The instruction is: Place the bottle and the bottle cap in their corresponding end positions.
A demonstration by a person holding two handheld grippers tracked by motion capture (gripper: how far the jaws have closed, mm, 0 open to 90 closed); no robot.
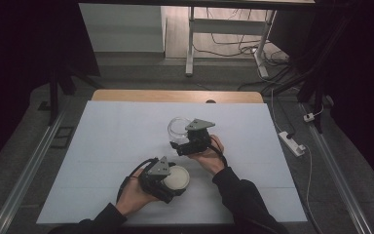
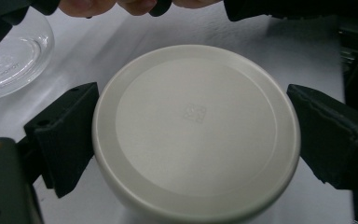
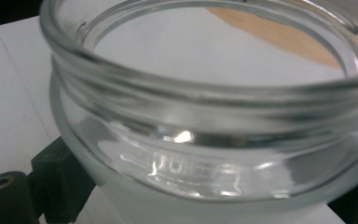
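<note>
A round white lid (image 2: pixel 196 130) sits flat side up between the jaws of my left gripper (image 2: pixel 196 136), and both black jaws press its rim. In the high view that lid (image 1: pixel 177 178) is near the front middle of the white mat, with the left gripper (image 1: pixel 174 181) shut on it. A clear glass jar (image 3: pixel 205 116), mouth open and empty, is clamped low on its wall by my right gripper (image 3: pixel 205 198). The jar (image 1: pixel 179 128) stands behind and slightly right of the lid, and the right gripper (image 1: pixel 182 142) comes at it from the near side. The jar (image 2: pixel 9 56) also shows at the upper left of the left gripper view.
A white mat (image 1: pixel 107 146) covers the table, with a strip of wood (image 1: pixel 175 95) along its far edge. A power strip (image 1: pixel 292 143) and cables lie on the floor to the right. White desk legs (image 1: pixel 191 44) stand beyond the table.
</note>
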